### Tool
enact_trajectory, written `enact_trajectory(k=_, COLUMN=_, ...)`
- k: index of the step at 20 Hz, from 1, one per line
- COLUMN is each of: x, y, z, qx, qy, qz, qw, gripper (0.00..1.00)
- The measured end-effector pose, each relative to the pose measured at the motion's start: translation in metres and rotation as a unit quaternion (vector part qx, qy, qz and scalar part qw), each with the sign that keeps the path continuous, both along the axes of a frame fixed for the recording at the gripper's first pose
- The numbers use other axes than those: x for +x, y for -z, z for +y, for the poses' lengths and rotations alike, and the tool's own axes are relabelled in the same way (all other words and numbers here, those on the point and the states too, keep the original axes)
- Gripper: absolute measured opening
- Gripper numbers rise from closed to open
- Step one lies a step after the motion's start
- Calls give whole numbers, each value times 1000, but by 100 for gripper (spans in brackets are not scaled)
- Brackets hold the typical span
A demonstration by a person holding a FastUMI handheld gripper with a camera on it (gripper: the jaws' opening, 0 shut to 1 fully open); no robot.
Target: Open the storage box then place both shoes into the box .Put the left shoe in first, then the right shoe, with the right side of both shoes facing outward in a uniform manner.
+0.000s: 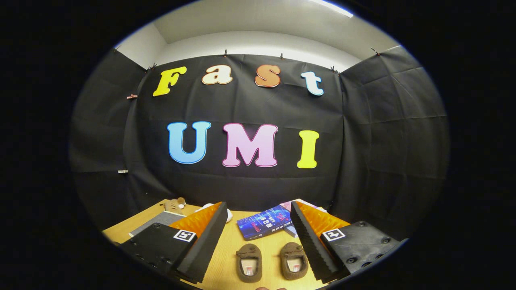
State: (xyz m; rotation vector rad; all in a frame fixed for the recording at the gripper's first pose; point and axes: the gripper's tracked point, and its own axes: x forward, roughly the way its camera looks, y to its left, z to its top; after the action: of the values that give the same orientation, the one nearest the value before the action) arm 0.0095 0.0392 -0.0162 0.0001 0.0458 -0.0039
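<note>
Two small brown slipper-like shoes stand side by side on the wooden table, toes pointing away from me: the left shoe (248,262) and the right shoe (294,260). Both lie low between my two fingers. My gripper (258,215) is open wide, held above the table, with nothing between its fingers. The left finger (205,237) and the right finger (312,241) flank the pair without touching either shoe.
A blue book (264,222) lies just beyond the shoes, with another book (300,203) partly under it. A grey flat object (159,221) and a small brown plush toy (174,206) sit far left. A white object (228,215) peeks out behind the left finger. Black cloth walls close in the table (225,251).
</note>
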Motion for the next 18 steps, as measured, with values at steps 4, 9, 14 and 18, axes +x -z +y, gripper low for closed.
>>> enact_trajectory(k=4, x=6, y=9, z=12, qx=-3, qy=-6, qz=12, qw=1000, gripper=97)
enact_trajectory(k=9, x=11, y=18, z=23, qx=-7, qy=-20, qz=26, qw=999, gripper=97)
enact_trajectory(k=14, x=22, y=25, z=32, qx=-4, qy=-48, qz=44, qw=998, gripper=98)
enact_trajectory(k=18, x=31, y=44, z=56, qx=4, qy=-107, qz=83, qw=991, gripper=97)
